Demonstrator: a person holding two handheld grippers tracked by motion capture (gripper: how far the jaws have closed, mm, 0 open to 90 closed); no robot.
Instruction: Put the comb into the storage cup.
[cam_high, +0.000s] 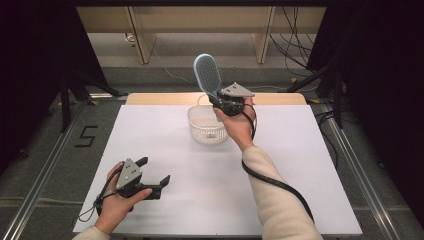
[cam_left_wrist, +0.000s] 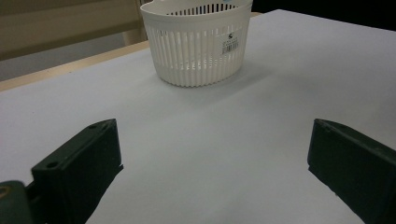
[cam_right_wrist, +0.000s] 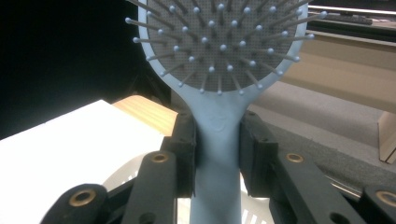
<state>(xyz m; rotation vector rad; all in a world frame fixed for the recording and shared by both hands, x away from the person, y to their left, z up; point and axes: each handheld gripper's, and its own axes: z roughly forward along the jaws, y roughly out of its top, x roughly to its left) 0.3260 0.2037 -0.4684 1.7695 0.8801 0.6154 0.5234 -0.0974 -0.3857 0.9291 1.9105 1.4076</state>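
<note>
High view, left to right: left gripper (cam_high: 154, 171), near left of the table (cam_high: 150, 130), jaws spread, nothing between them. White slatted basket (cam_high: 207, 124), far centre. Right gripper (cam_high: 218, 97), above the basket's right rim, clamped on the handle of the blue hairbrush (cam_high: 208, 73). Brush: long axis near upright, head up and tilted left. Handling note: lower it handle-first, centred over the opening, before releasing.

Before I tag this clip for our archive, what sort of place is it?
Probably a recording lab, not a home: a white-covered table on metal floor rails, black curtains at both sides, loose cables behind.
</note>
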